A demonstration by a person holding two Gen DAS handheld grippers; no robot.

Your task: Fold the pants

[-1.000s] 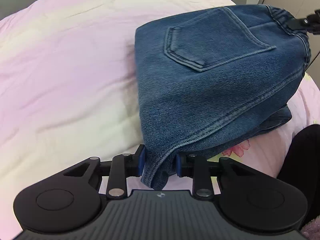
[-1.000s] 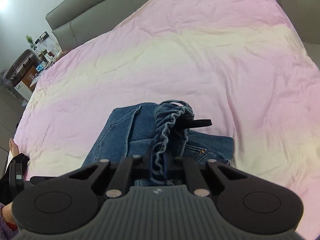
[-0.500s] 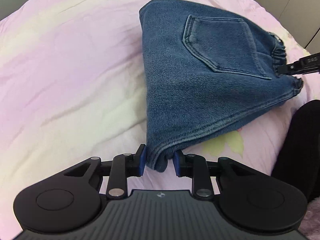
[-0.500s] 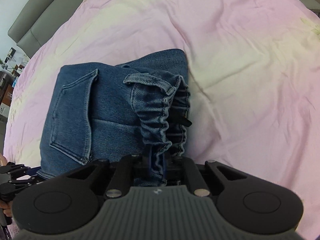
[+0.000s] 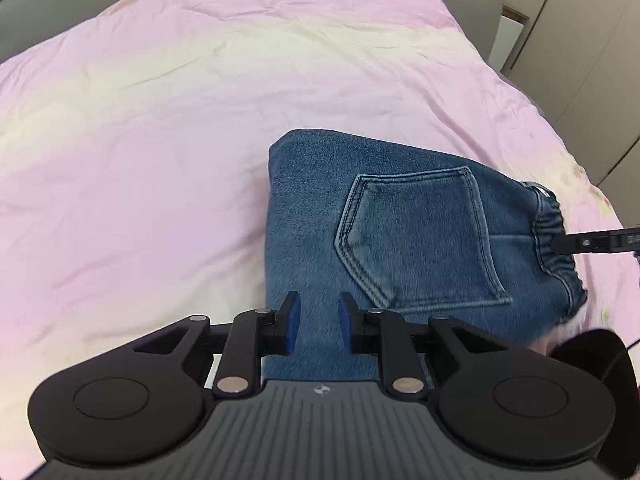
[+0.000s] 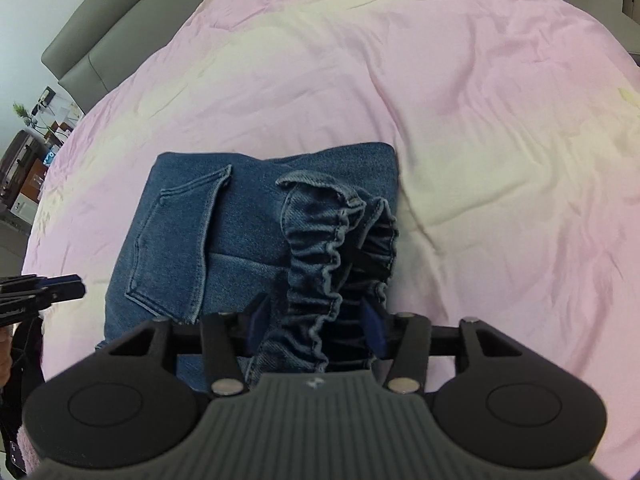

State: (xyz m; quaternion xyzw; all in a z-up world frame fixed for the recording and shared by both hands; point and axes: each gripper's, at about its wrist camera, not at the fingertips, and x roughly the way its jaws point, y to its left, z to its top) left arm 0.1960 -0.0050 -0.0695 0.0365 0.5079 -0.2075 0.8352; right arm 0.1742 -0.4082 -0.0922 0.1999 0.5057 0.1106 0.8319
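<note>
Folded jeans [image 5: 400,240] lie on a pink bed cover [image 5: 160,160], back pocket [image 5: 416,240] up, as the left claw [image 5: 319,322] hovers over the near edge at 6 o'clock, its blue pads narrowly apart and closing on nothing. The right claw [image 6: 316,326], its jaws just opening, straddles the gathered waistband [image 6: 320,260] without pinching it. To finish cleanly, both claws should likely lift straight off without snagging, then flatten that bunched waistband; no brand, label or writing is readable.
</note>
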